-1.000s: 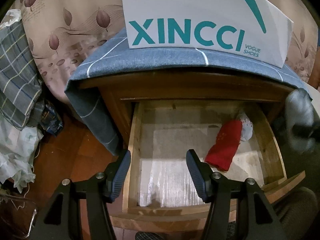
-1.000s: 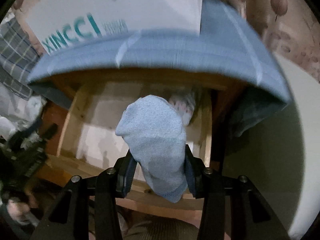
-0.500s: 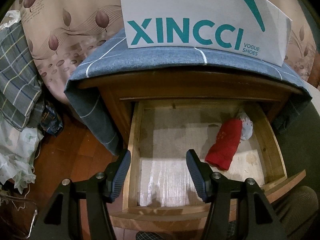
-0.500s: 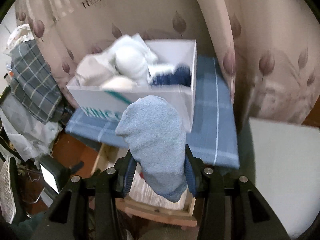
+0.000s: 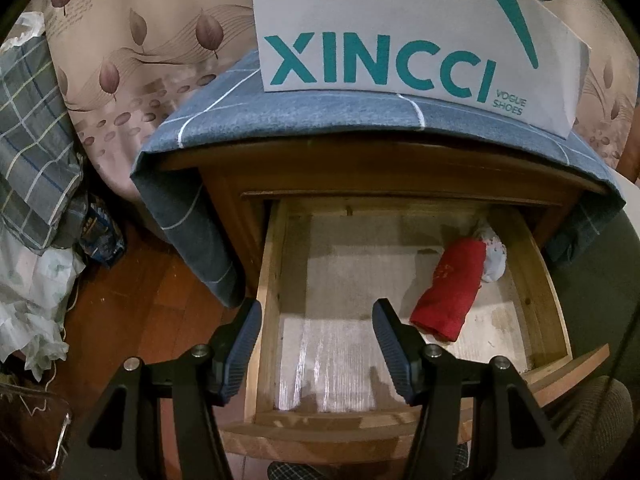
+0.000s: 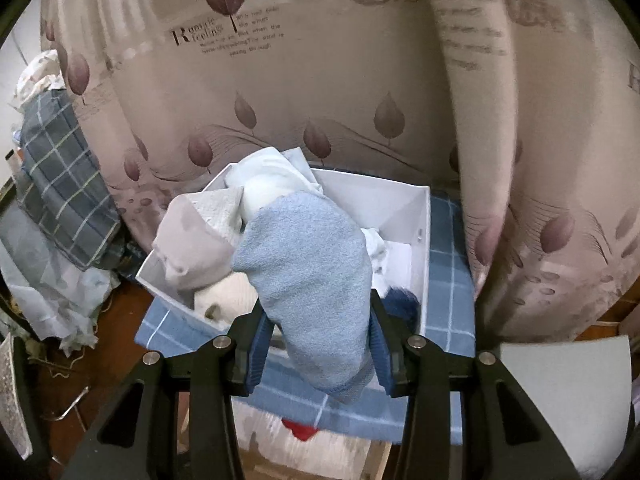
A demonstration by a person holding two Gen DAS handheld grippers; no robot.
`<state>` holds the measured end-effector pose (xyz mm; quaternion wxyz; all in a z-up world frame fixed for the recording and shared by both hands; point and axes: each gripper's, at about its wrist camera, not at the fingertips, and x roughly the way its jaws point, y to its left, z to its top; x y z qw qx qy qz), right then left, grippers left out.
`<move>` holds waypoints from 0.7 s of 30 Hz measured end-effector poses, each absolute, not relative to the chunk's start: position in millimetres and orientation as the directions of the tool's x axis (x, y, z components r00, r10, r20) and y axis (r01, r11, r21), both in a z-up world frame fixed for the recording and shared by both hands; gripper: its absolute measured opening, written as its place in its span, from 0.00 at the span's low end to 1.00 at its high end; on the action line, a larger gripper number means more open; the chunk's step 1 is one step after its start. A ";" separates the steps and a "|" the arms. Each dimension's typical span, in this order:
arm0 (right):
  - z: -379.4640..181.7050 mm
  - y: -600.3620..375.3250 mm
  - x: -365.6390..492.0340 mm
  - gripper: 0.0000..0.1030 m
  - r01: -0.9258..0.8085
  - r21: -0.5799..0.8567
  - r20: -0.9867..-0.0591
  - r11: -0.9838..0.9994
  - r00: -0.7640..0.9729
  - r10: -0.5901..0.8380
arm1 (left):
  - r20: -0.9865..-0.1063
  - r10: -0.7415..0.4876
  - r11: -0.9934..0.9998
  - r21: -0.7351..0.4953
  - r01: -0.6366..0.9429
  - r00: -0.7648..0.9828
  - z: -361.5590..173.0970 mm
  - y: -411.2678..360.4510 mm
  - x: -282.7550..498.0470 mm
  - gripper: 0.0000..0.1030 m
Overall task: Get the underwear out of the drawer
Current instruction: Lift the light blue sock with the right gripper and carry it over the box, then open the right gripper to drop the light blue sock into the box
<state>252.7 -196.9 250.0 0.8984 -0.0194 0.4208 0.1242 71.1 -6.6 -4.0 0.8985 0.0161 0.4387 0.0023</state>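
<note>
The wooden drawer (image 5: pixel 269 280) stands pulled out of the nightstand. Inside it on the right lie a rolled red garment (image 5: pixel 448 292) and, behind it, a small white patterned piece (image 5: pixel 494 256). My left gripper (image 5: pixel 316 344) hovers open over the drawer's front left corner, with nothing between its fingers. My right gripper (image 6: pixel 316 344) is shut on a rolled light blue underwear (image 6: pixel 316 280) and holds it above the white shoe box (image 6: pixel 416 232), which sits on the nightstand top. A sliver of the red garment (image 6: pixel 300 432) shows below the cloth edge.
The white box (image 5: pixel 400 40) marked XINCCI rests on a blue checked cloth (image 5: pixel 300 120) draped over the nightstand; it holds several rolled garments (image 6: pixel 264 196). A leaf-print curtain (image 6: pixel 320 60) hangs behind. Piled plaid fabric (image 5: pixel 32 140) and bags lie left on the wooden floor.
My right gripper has risen with the light blue underwear from the drawer up to above the white box. The left gripper has stayed still and open.
</note>
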 end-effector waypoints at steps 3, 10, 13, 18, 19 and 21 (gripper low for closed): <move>235.2 -188.4 269.0 0.40 -0.235 0.073 -0.782 0.969 0.590 0.202 | -0.789 0.016 1.000 0.024 0.004 0.614 -4.0 -4.9 71.6 0.57; 206.2 -174.1 293.1 0.41 -0.243 0.049 -0.810 0.969 0.558 0.181 | -0.795 0.002 1.000 0.002 0.000 0.606 -4.9 -2.5 74.1 0.57; 196.9 -171.9 299.8 0.41 -0.242 0.052 -0.814 0.969 0.552 0.182 | -0.798 -0.004 1.000 -0.004 0.000 0.603 -5.8 -2.1 74.6 0.57; 188.9 -171.9 303.5 0.44 -0.240 0.053 -0.819 0.969 0.546 0.179 | -0.802 -0.011 1.000 -0.015 -0.002 0.597 -6.8 -0.4 75.3 0.57; 187.7 -172.8 303.2 0.44 -0.239 0.056 -0.819 0.969 0.544 0.181 | -0.803 -0.011 1.000 -0.015 -0.002 0.596 -7.0 -0.1 75.4 0.57; 186.7 -173.2 303.0 0.49 -0.238 0.054 -0.821 0.970 0.543 0.179 | -0.803 -0.010 1.000 -0.015 -0.003 0.596 -7.5 -0.1 75.6 0.57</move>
